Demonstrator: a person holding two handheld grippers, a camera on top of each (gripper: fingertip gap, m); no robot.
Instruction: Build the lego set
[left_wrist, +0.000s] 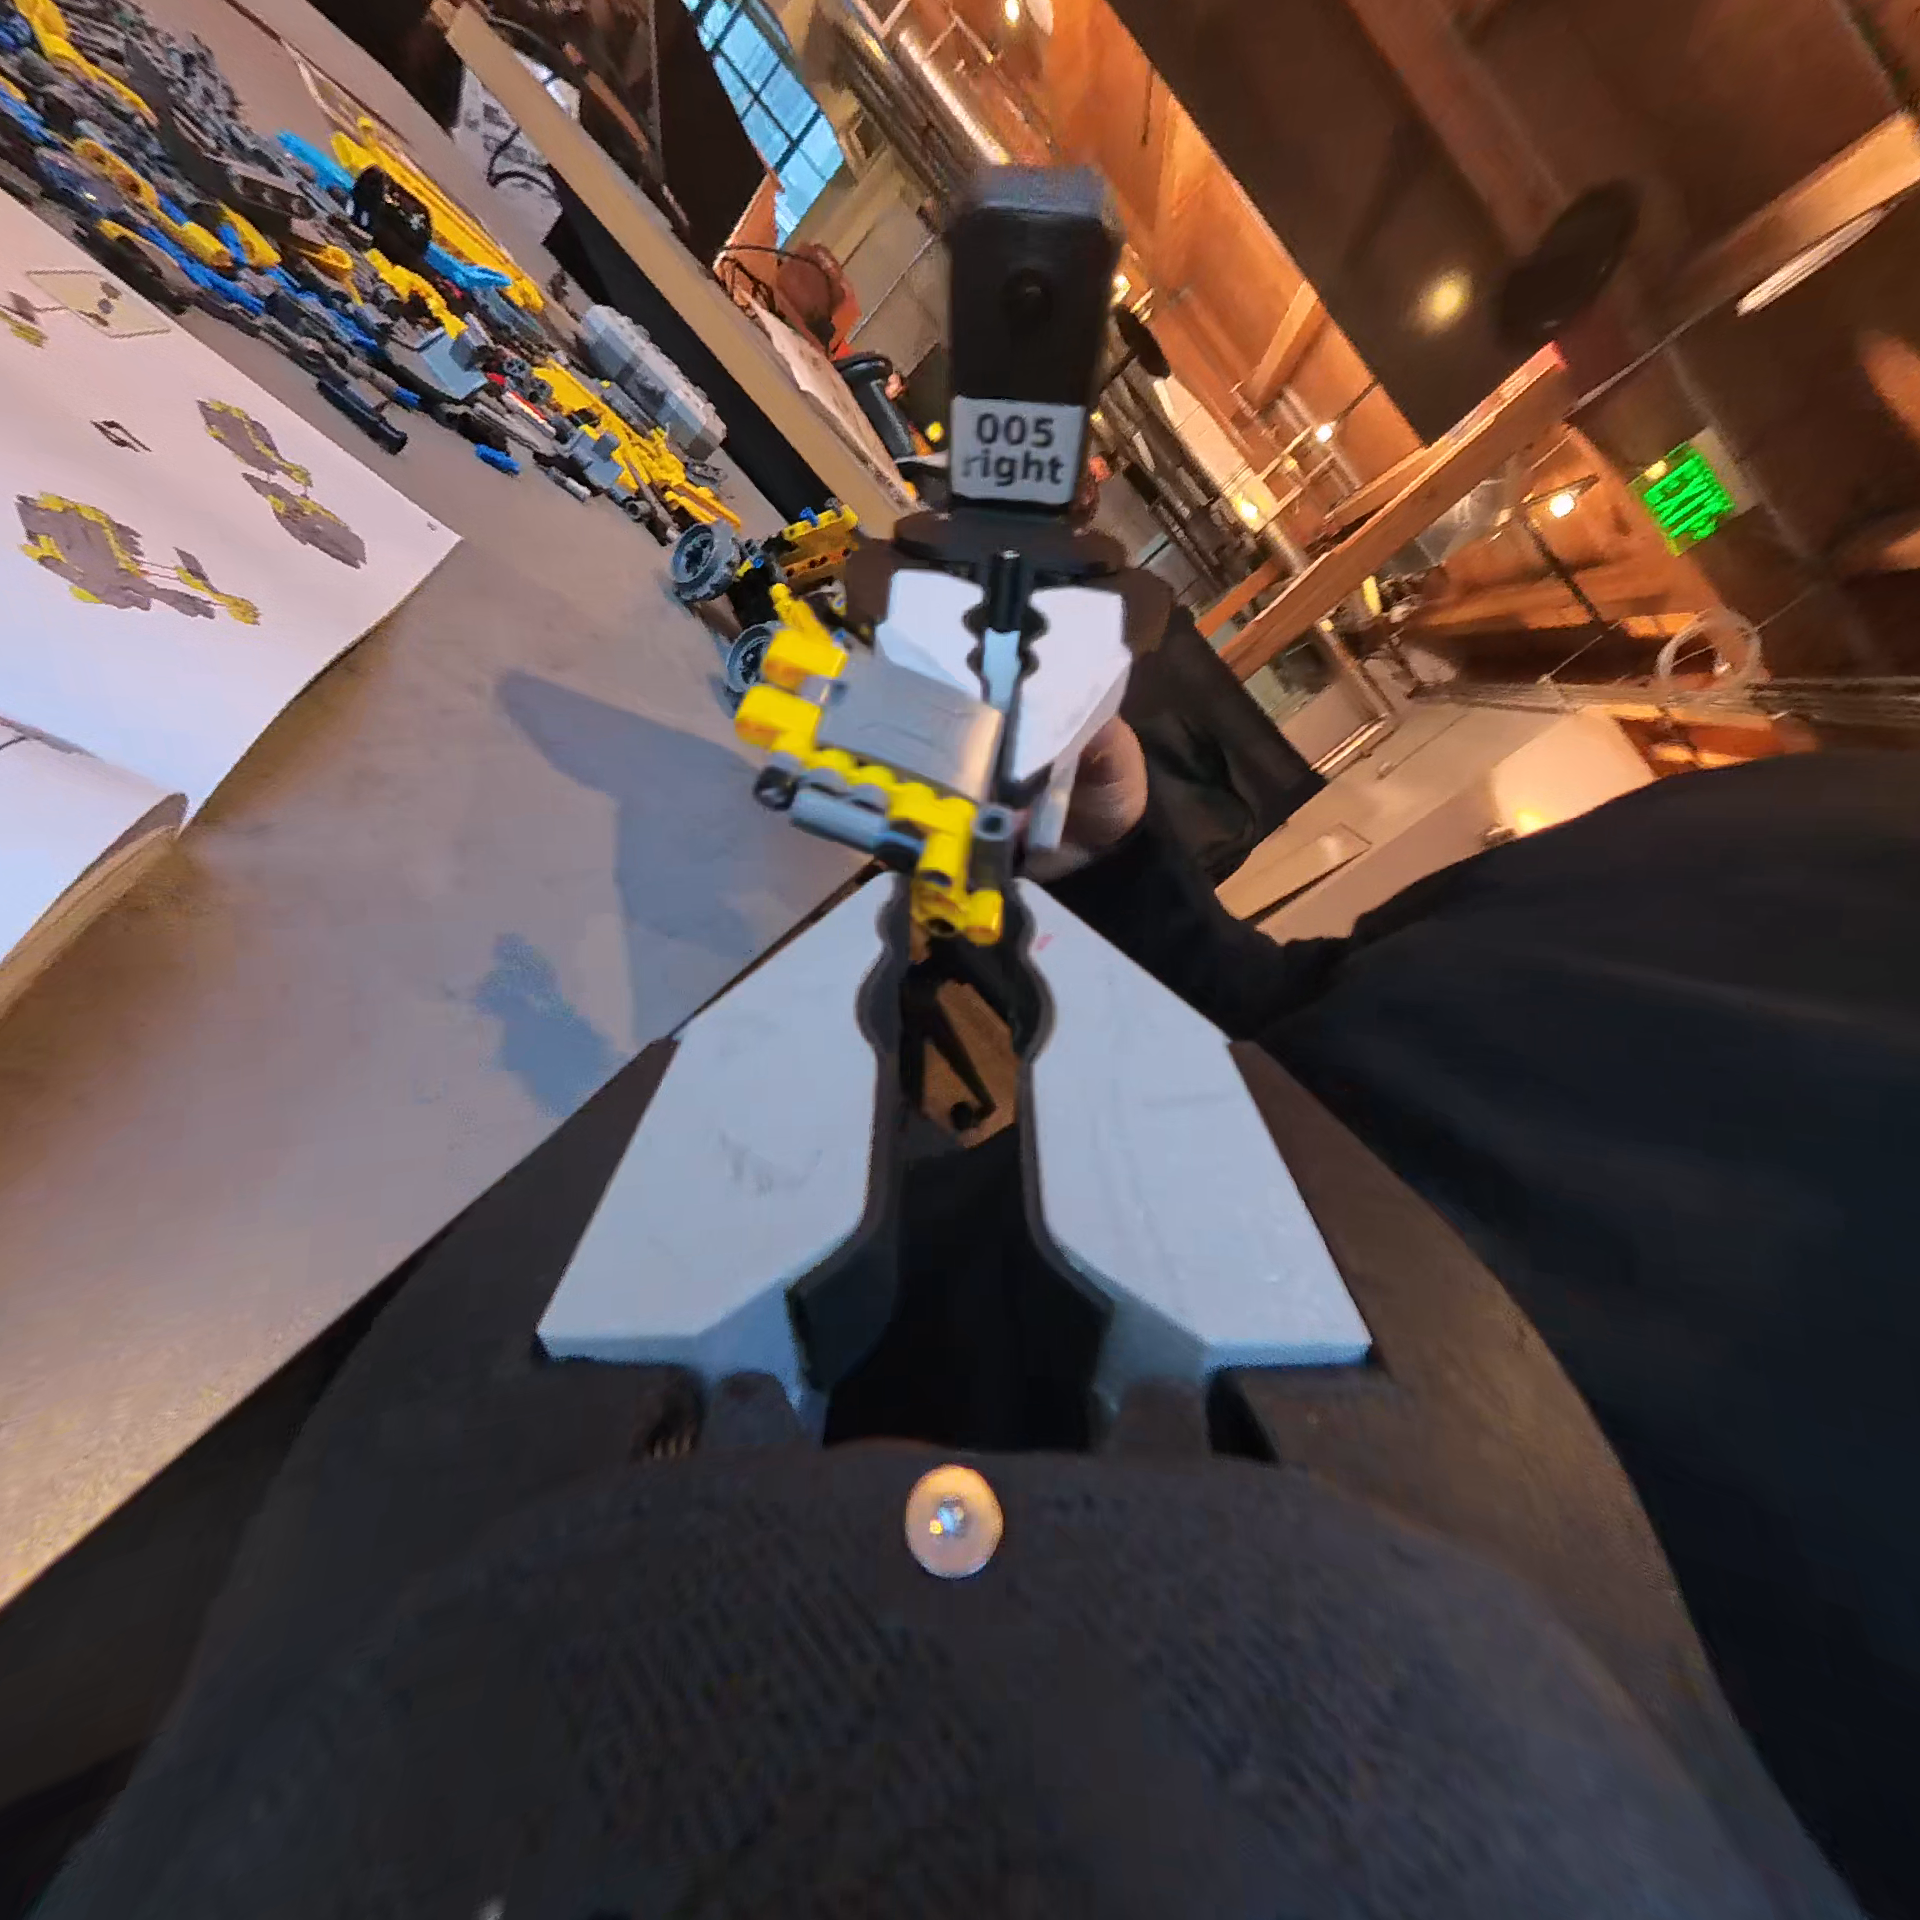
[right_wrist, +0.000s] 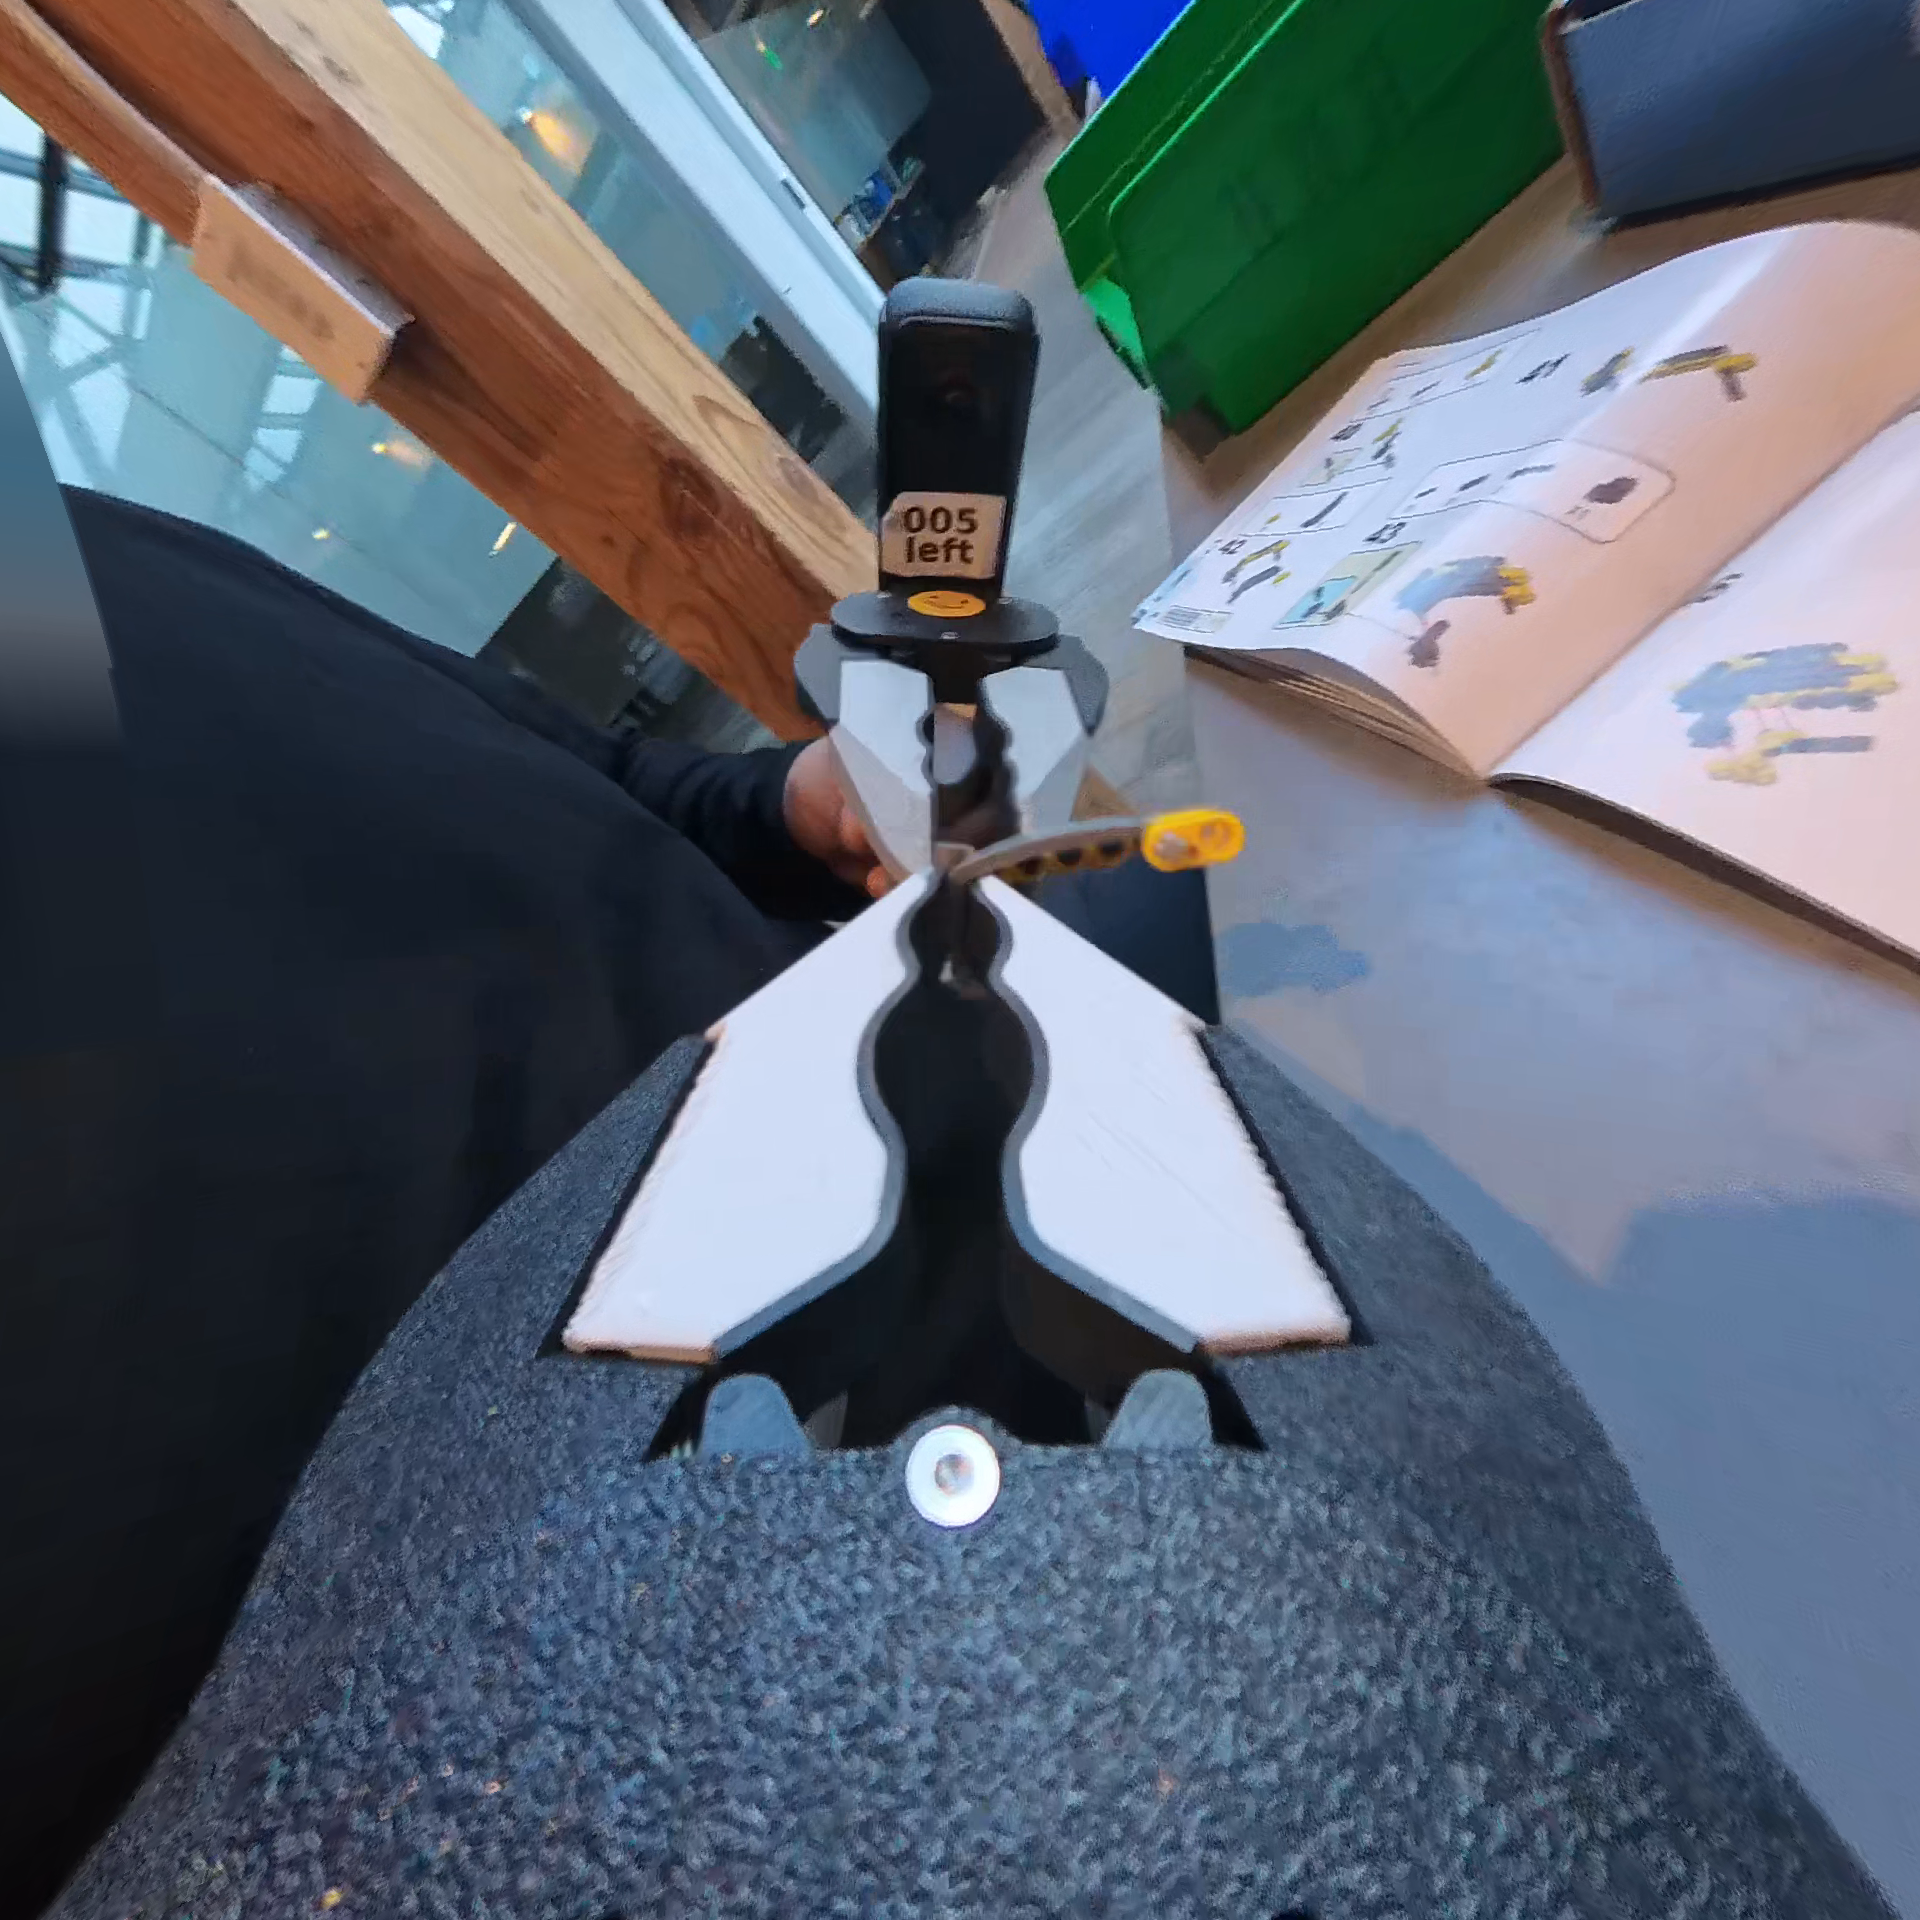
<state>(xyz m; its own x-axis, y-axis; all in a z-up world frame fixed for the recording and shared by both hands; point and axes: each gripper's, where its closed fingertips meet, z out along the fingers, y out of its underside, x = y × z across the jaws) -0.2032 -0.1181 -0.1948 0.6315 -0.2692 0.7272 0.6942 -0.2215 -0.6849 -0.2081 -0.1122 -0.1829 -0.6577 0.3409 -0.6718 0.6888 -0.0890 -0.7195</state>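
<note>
**Grippers meet tip to tip above the worktop edge**

The left gripper (left_wrist: 951, 914) and right gripper (right_wrist: 951, 883) face each other, raised. Left fingers clamp a grey beam (right_wrist: 1049, 857); right fingers clamp a yellow-grey assembly (left_wrist: 883, 758). A manual (right_wrist: 1558, 540) lies open beside them.

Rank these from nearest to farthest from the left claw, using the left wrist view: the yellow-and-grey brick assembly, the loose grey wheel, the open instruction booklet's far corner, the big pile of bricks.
1. Yellow-and-grey brick assembly, at the left claw tips.
2. Loose grey wheel, just beyond, left of centre.
3. Booklet's far corner, further left on the table.
4. Big pile of bricks, far upper left.
</note>
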